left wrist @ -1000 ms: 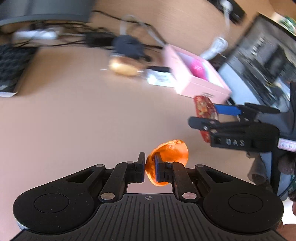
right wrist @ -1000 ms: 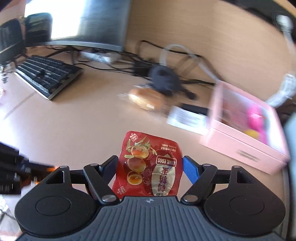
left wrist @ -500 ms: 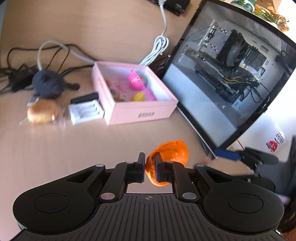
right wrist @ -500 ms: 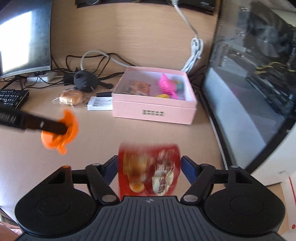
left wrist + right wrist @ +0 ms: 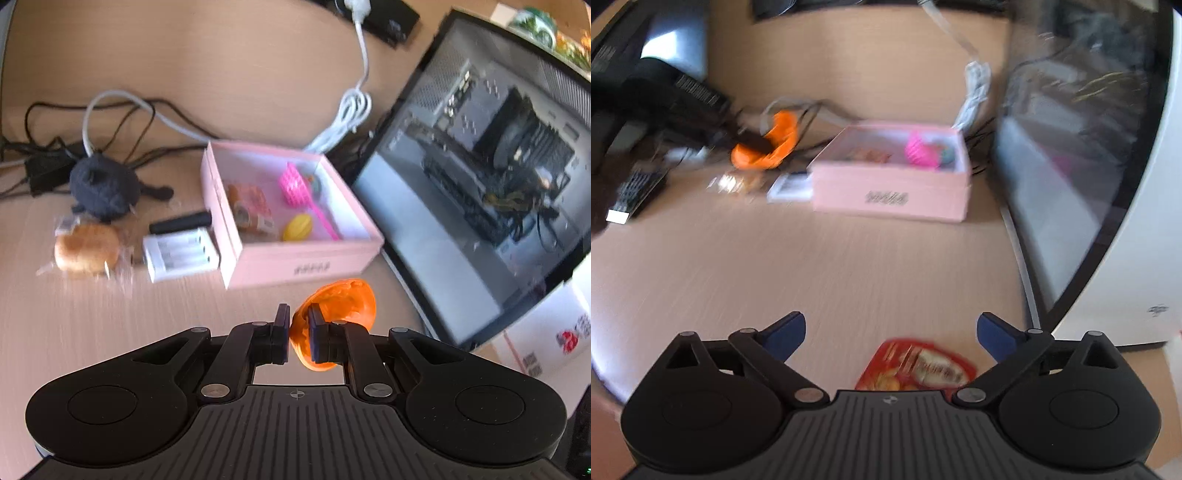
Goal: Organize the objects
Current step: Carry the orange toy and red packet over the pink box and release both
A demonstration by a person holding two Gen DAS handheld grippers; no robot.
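orange shell held, red snack packet loose below the spreading fingers

left wrist view: the left gripper [image 5: 297,338] has its fingers [image 5: 281,334] clamped on the edge of an orange shell-shaped toy [image 5: 338,314], which sticks up and to the right of them above the desk [image 5: 92,332]. the pink box [image 5: 295,258] is the landmark here, lying open just beyond the toy. inside the box sit a pink scoop [image 5: 295,186], a yellow toy [image 5: 297,227] near its front wall and an orange-patterned packet [image 5: 249,208] along its left wall. touching or just beside the box's left wall lies a white battery case [image 5: 181,253], with a short black stick [image 5: 181,222] just behind it. further left of the box is a wrapped bun [image 5: 86,249], and behind that a dark fuzzy lump [image 5: 103,186] among tangled cables [image 5: 122,107]. right of the box stands a glass-sided computer case [image 5: 480,158].

right wrist view, blurred: the right gripper [image 5: 891,334] is opening, its blue-tipped fingers [image 5: 785,332] spread wide and touching nothing. a red snack packet [image 5: 916,369] is between and below them, partly hidden by the gripper body; whether it lies on the desk [image 5: 775,266] i cannot tell. it is well short of the pink box [image 5: 892,184], on the near side. the pink scoop [image 5: 918,147] shows over the box's rim. left of the box, raised, the left gripper [image 5: 753,140] carries the orange shell-shaped toy [image 5: 768,146]. a keyboard [image 5: 635,188] lies far left of the box, the computer case [image 5: 1082,147] to its right.
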